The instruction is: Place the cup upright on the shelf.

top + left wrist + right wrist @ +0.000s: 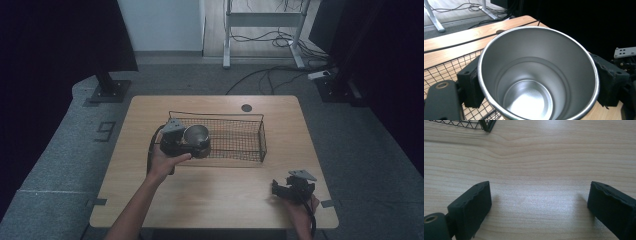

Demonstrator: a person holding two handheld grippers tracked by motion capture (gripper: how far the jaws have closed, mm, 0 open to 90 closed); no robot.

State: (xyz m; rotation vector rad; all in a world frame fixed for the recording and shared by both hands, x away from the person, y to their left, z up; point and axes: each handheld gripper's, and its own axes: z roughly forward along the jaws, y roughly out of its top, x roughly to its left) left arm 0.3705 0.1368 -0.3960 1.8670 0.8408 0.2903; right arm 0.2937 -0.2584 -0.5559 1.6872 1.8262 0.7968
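A shiny steel cup point(196, 134) hangs at the left end of a black wire basket point(215, 114), its empty mouth turned up toward the camera. My left gripper point(194, 143) is shut on it. In the left gripper view one black pad point(471, 85) presses on each side of the cup point(536, 75), with the basket mesh point(444, 70) below. Whether the cup touches the basket I cannot tell. My right gripper point(279, 188) is low over the front right of the wooden table point(220, 195). Its jaws point(539, 205) are open, with bare wood between them.
The basket lies across the middle of the table, and one corner of it point(484, 125) shows ahead of my right gripper. A round grommet point(246, 107) sits near the far edge. Cables and a desk frame point(265, 20) lie on the floor beyond.
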